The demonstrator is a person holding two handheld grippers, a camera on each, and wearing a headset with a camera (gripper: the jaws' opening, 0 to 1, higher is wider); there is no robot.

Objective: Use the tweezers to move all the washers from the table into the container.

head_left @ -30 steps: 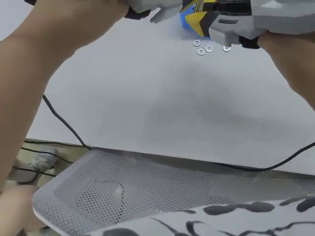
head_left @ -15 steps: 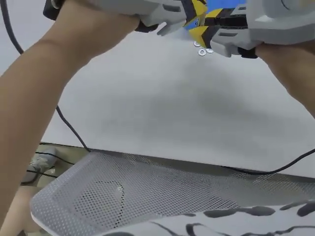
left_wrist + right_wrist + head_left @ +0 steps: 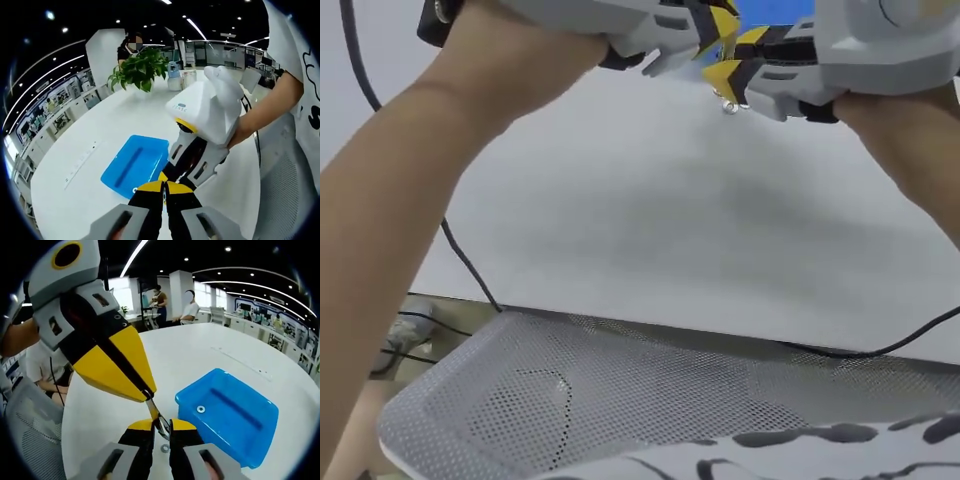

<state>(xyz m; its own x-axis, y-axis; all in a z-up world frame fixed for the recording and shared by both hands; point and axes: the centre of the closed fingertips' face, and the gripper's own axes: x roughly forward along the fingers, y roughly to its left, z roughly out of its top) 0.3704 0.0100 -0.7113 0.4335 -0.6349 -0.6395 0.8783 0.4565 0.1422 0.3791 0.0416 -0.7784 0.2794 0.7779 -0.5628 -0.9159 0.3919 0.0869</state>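
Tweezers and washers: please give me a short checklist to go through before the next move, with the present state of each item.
1. Tweezers held by the left gripper: ok, they come out from between its shut jaws.
2. Right gripper pressing the tweezers: cannot tell; its jaws stand on either side of them.
3. Something caught in the tweezers' tips: cannot tell, the tips are hidden between the jaws.
4. Loose washer on the table near the tips: ok, it lies just in front of the right gripper.
5. Container open and close by: ok, one washer inside.
6. All washers moved: not ok, at least one lies on the table.
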